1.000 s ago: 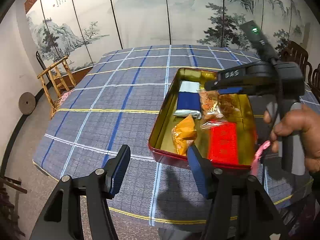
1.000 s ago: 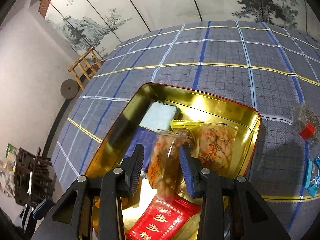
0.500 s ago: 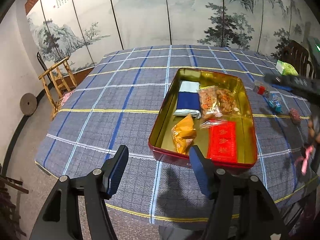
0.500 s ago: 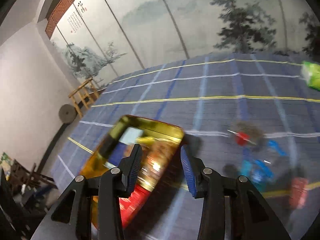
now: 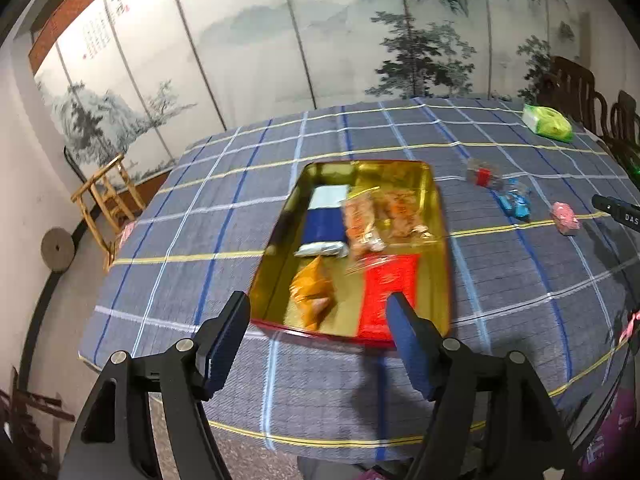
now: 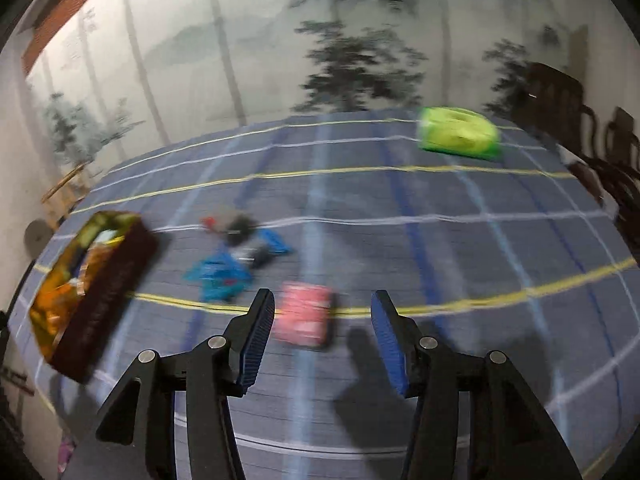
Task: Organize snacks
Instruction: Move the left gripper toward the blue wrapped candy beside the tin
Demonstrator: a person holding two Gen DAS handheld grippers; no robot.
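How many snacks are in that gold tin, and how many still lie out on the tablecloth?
In the tin: 5
Loose on the tablecloth, counting the blue wrappers as one, since blur hides how many there are: 4
Total: 9

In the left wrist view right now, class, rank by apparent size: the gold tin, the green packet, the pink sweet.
1. gold tin, by far the largest.
2. green packet.
3. pink sweet.
The packet lies farthest away, so its true size may be understated.
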